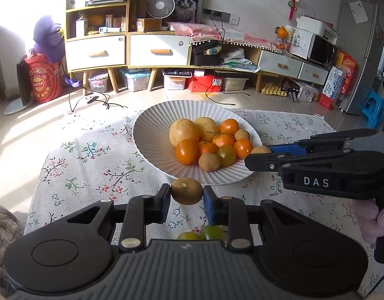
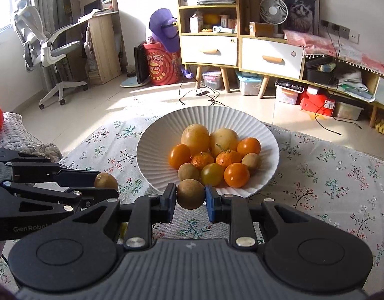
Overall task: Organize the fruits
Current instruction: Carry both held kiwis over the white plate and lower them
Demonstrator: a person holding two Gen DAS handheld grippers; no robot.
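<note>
the left gripper (image 1: 187, 197) had its fingers pinching a brown fruit (image 1: 187, 191); the right gripper (image 2: 191, 198) likewise pinched another brown fruit (image 2: 191, 194), both near the white bowl (image 2: 162, 130).

Both wrist cameras look down, seemingly close, at the shared white bowl (image 1: 152, 135)

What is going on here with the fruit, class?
A person holds a gripper in each hand. The left gripper is shut on a brown fruit, and the right gripper is shut on another brown fruit. Both are near the front rim of the white bowl, which already holds a pile of orange, yellow and brown fruit. Two green fruits still lie on the floral cloth.
</note>
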